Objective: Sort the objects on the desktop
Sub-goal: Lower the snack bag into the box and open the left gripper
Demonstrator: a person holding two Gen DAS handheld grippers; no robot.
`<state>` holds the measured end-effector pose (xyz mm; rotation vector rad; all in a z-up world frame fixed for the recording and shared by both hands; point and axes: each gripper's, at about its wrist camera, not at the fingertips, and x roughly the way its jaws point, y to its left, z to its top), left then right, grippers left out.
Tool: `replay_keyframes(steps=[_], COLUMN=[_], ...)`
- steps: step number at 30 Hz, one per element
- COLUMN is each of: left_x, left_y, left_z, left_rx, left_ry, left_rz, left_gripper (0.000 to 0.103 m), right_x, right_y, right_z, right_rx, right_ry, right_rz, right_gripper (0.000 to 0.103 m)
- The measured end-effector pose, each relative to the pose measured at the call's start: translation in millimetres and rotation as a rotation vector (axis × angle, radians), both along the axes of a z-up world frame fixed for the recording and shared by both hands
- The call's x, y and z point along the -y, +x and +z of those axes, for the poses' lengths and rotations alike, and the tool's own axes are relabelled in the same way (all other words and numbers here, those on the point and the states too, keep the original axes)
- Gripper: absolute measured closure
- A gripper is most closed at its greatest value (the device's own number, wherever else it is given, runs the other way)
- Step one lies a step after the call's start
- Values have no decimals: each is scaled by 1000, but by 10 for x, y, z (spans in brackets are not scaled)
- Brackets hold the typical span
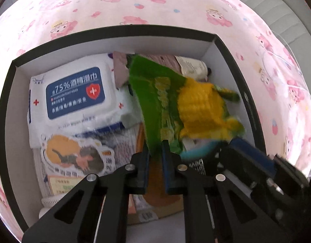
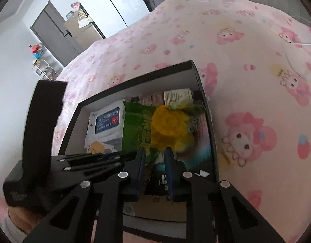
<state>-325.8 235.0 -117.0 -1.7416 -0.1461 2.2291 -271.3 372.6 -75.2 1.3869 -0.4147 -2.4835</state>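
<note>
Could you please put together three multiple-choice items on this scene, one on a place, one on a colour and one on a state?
1. Where does the wipes pack lie?
A. inside the black box
B. on the bedsheet beside the box
C. on a shelf

2. What colour is the label on the wipes pack?
A. red
B. blue
C. yellow

3. How does the left gripper stand?
A. wide open, nothing between its fingers
B. closed on the green packet
C. closed on the wipes pack

Answers: 1 A, the box walls surround it; 2 B, a blue panel with white print; 3 B, the packet's lower edge sits pinched between the fingers.
</note>
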Motion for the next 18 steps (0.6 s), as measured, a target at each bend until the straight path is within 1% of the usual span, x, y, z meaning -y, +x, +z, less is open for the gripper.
replay_keyframes(steps=[1, 3, 9, 13, 16, 18], left_x=[15, 59, 127, 142, 147, 138], left_y=[-18, -42, -25, -55, -81, -59], left_z=[-6, -12, 8, -11, -14, 10], left_rx=[4, 11, 24, 28, 34, 28], left_ry=[9, 25, 12, 20, 30, 32], left_rz=[7, 19, -8, 2, 14, 4], left_gripper=[94, 94, 92, 91, 91, 91], right_x=[19, 62, 168, 145, 127, 112], right_y=[-36, -78, -221, -411, -454, -372], right_z=[-29, -84, -171, -211, -218, -177], right_rx=[10, 34, 86, 128, 129, 115], right_ry=[9, 8, 45, 10, -12, -9], right_rz=[8, 25, 51, 36, 28, 24], right_gripper=[89, 90, 91, 93, 94, 94])
